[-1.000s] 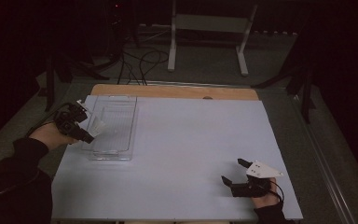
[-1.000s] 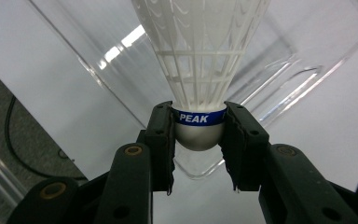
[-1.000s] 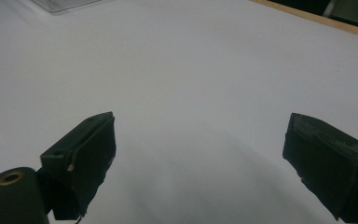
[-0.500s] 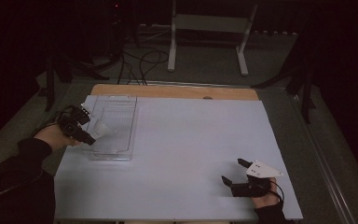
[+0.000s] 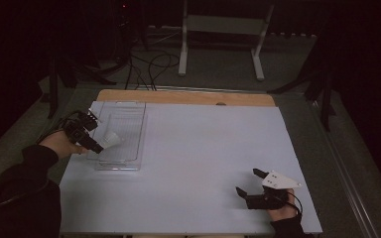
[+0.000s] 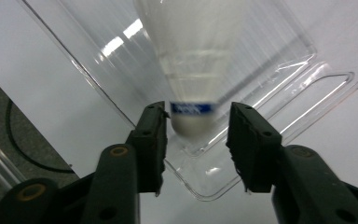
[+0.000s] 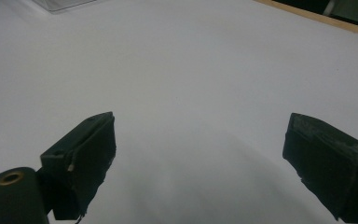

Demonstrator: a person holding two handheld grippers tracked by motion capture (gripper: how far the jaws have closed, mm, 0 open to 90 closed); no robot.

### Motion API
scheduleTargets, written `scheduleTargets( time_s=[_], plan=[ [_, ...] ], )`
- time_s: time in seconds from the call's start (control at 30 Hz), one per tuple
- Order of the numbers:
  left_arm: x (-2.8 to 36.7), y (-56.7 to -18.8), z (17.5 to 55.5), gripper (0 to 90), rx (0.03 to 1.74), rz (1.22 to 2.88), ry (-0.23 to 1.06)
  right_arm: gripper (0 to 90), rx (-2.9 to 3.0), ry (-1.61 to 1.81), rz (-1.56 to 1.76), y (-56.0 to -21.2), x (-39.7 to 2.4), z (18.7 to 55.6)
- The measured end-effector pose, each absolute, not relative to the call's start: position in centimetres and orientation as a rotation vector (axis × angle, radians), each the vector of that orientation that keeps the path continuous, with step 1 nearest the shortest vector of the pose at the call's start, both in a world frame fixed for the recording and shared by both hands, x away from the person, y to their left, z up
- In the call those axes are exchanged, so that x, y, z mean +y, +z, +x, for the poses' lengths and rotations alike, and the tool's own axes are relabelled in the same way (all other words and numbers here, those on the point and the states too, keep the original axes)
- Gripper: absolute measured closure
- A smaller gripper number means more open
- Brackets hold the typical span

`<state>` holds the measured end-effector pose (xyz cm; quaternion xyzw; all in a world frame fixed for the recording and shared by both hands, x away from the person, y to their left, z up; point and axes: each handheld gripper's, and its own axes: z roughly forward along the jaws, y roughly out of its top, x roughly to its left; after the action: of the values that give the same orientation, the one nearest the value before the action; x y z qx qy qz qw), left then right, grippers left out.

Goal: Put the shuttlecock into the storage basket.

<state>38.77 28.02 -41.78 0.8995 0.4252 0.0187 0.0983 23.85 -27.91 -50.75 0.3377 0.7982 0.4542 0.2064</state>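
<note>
Left gripper [image 6: 198, 128] stands at the near-left part of the table, over the near end of the clear, ribbed plastic tray [image 5: 129, 111] lying on the white table cover [image 5: 203, 148]. Between its jaws sits a white feathered shuttlecock [image 6: 193, 51] with a blue band above its pale cork base — the base points toward the gripper and the skirt flares away over the tray. In the left gripper view one jaw lies at or against the base while the other stands clear of it with a visible gap, so the gripper reads as released, not clamped; the shuttlecock is motion-blurred. In the high view the shuttlecock [image 5: 111, 138] shows as a pale shape at the jaw tips, over the tray's left side. The step in hand is judged to be either placing the shuttlecock in the tray or closing to take it — the pictures do not settle which. For a pickup, the next move calls for centring both jaws on the firm base and closing there, not on the fragile skirt. Right gripper [image 5: 250, 182] rests near the table's near-right corner, well apart from the tray, jaws spread wide over bare cover and holding nothing.
</note>
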Motion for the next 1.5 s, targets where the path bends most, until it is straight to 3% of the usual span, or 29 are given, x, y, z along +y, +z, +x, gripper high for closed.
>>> scheduleTargets(
  time_s=[0.2,0.27,0.6,0.73,1.5],
  plan=[
    [28.2,-41.1,38.5,37.1,1.276,2.64,0.077,9.2,2.221,1.268,0.943,-50.7,-27.9,23.8],
    [28.2,-41.0,38.3,27.8,1.272,2.642,0.068,9.2,2.223,1.265,0.94,-50.7,-27.9,23.8],
    [27.8,-40.7,37.9,13.9,1.256,2.607,0.073,9.2,2.222,1.269,0.941,-50.7,-27.9,23.8],
    [27.8,-40.7,37.8,2.0,1.232,2.609,0.06,9.2,2.223,1.267,0.942,-50.8,-27.9,23.9],
    [25.3,-39.4,37.5,0.1,1.151,2.535,0.101,9.2,2.221,1.267,0.943,-50.7,-27.9,23.8]
  ],
)
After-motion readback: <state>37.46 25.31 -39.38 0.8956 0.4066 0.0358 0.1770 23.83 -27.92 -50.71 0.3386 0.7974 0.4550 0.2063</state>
